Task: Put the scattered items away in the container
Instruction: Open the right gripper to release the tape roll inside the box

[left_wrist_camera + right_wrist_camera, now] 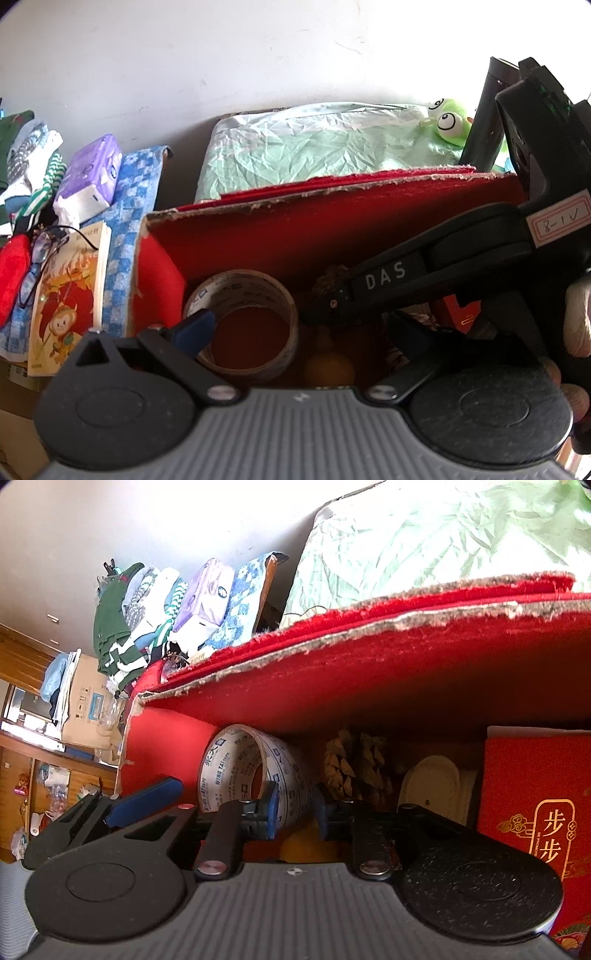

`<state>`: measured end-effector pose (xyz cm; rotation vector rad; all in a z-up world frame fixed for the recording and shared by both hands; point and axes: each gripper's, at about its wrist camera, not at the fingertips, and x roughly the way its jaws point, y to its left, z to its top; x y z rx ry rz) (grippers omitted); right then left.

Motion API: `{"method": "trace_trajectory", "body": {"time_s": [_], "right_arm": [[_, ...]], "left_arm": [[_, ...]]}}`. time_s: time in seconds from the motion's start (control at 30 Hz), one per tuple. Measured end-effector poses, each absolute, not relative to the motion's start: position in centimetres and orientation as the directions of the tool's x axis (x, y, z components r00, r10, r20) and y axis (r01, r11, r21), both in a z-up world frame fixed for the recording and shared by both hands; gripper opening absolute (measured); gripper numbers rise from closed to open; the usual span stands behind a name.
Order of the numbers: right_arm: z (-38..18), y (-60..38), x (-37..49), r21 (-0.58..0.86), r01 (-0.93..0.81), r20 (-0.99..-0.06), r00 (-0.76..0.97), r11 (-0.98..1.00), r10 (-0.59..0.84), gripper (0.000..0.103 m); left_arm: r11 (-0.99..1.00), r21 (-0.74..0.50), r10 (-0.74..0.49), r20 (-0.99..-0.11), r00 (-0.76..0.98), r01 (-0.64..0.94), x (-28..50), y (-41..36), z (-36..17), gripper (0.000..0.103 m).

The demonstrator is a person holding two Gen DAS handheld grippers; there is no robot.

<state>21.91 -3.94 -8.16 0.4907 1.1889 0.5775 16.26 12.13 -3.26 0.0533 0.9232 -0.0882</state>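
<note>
A red box (pixel 332 229) with torn cardboard edges stands open below both grippers. Inside it a roll of printed packing tape (pixel 243 295) leans near the left wall (pixel 162 746), beside a pine cone (pixel 354 771), a cream oval piece (pixel 432 786) and a red packet with gold characters (pixel 535 812). My right gripper (pixel 295 810) reaches into the box with the tape's (pixel 255 768) wall between its blue pads, a small gap showing on the right side. Spread wide over the box, my left gripper (pixel 301 332) holds nothing; the right gripper (pixel 369 288) crosses in front of it.
Left of the box lie a cartoon monkey book (pixel 70 295), glasses (pixel 40 258), a purple tissue pack (pixel 92 173) and folded clothes (pixel 29 166). Pale green bedding (pixel 314 147) with a green frog plush (pixel 450 122) lies behind. A hand (pixel 578 317) shows at the right edge.
</note>
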Motion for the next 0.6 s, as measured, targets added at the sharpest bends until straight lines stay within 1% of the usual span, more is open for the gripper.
{"method": "trace_trajectory", "body": {"time_s": [0.07, 0.33, 0.47, 0.6], "right_arm": [[-8.1, -4.0, 21.9, 0.631, -0.157, -0.714, 0.266, 0.76, 0.647, 0.027], [-7.9, -3.9, 21.9, 0.622, -0.16, -0.716, 0.278, 0.766, 0.64, 0.027], [-7.3, -4.1, 21.7, 0.617, -0.176, -0.703, 0.314, 0.767, 0.638, 0.029], [-7.1, -4.0, 21.6, 0.606, -0.182, -0.702, 0.333, 0.774, 0.629, 0.028]], "left_arm": [[0.995, 0.007, -0.056, -0.8, 0.597, 0.103, 16.3, 12.1, -3.3, 0.101], [0.992, -0.007, -0.08, -0.799, 0.596, 0.124, 16.2, 12.2, -3.3, 0.102], [0.992, -0.012, -0.086, -0.797, 0.597, 0.127, 16.2, 12.2, -3.3, 0.102], [0.992, -0.011, -0.086, -0.797, 0.598, 0.127, 16.2, 12.2, -3.3, 0.102]]}}
